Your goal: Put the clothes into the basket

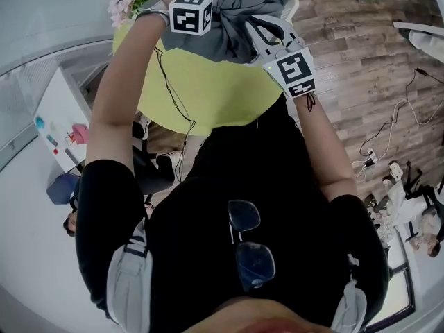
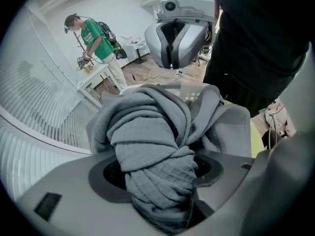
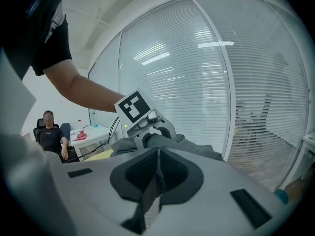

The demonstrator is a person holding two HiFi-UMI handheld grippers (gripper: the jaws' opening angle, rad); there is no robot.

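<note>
Just one grey garment in left claw; right claw closed.

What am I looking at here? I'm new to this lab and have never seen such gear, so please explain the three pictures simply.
There is no robot here. A person holds a tool in each hand. Each tool ends in a two-jaw claw and carries a marker cube. The head view comes from a camera on the person's head, looking down past their chest. The other two views come from cameras riding on the tools, each looking along its own jaws. The left claw is shut on a bunched grey garment. The right claw is shut too and seems to pinch a thin fold of the same garment. Together they hold it above a yellow-green surface. I can't pick out a basket in any view.
</note>
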